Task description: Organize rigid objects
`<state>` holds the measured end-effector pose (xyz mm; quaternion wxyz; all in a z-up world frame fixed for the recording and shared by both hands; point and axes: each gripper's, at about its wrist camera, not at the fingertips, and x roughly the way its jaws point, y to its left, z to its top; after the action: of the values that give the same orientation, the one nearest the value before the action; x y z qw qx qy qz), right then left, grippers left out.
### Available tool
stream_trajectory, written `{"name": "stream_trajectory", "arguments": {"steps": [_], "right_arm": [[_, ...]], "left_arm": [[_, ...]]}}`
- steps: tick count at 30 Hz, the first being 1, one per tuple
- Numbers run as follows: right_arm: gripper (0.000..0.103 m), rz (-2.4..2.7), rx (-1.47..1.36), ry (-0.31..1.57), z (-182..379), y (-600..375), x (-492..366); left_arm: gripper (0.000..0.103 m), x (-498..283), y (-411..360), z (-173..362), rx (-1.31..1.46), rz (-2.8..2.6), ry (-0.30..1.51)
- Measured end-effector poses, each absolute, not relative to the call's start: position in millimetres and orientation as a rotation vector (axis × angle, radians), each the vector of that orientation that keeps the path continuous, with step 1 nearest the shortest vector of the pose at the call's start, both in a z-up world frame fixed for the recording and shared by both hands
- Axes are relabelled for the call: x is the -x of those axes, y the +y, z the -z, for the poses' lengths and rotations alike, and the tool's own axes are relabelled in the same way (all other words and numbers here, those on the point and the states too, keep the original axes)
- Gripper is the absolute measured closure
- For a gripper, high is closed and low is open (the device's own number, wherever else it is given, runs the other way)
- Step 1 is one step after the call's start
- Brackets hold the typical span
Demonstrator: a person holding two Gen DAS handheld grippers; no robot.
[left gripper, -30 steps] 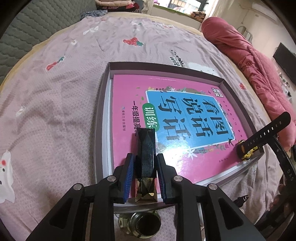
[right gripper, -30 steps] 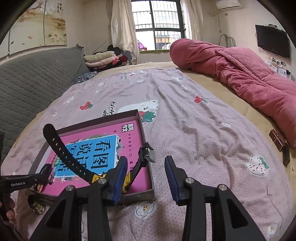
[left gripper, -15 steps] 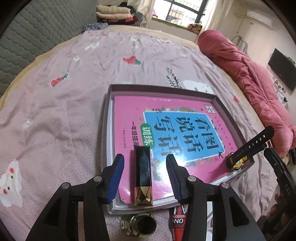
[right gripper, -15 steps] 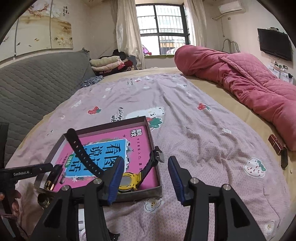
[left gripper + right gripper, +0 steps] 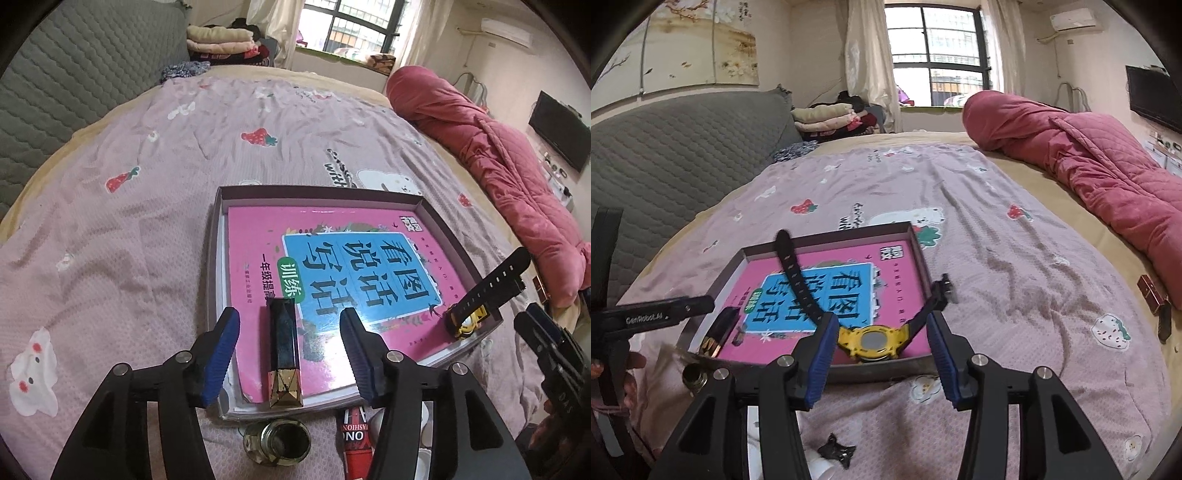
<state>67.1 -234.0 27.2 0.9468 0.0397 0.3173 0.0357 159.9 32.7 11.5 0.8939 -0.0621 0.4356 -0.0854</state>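
Observation:
A dark shallow box (image 5: 317, 191) on the bed holds a pink book (image 5: 332, 229). A black-and-gold lipstick tube (image 5: 282, 347) lies on the book's near edge. My left gripper (image 5: 289, 314) hovers over the tube, its jaws opening and its pads clear of the tube on both sides. In the right wrist view a yellow watch (image 5: 873, 341) with black straps lies in the near right corner of the box (image 5: 827, 236). My right gripper (image 5: 882, 319) stands open just in front of the watch, not touching it.
A small glass jar (image 5: 277, 443) and a red tube (image 5: 356, 443) lie on the sheet in front of the box. A pink quilt (image 5: 1089, 158) runs along the right side, with a red-brown case (image 5: 1150, 295) beside it. A grey headboard (image 5: 665, 155) is on the left.
The left jaws opened and let go of the black-and-gold tube, which stays on the book, and the gripper lifted. The right gripper drew back from the watch, which now rests in the box corner.

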Motion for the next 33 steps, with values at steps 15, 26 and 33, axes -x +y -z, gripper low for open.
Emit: {"name": "stream_trajectory", "arguments": {"steps": [15, 26, 33], "right_arm": [[0.054, -0.153, -0.031, 0.663, -33, -212, -45], [0.054, -0.190, -0.015, 0.663, -37, -207, -28], [0.054, -0.204, -0.014, 0.664, -40, -207, -21]], "left_arm": [[0.041, -125, 31, -19, 0.106, 0.160, 0.887], [0.041, -100, 23, -28, 0.088, 0.162, 0.863], [0.041, -92, 25, -32, 0.083, 0.155, 0.854]]}}
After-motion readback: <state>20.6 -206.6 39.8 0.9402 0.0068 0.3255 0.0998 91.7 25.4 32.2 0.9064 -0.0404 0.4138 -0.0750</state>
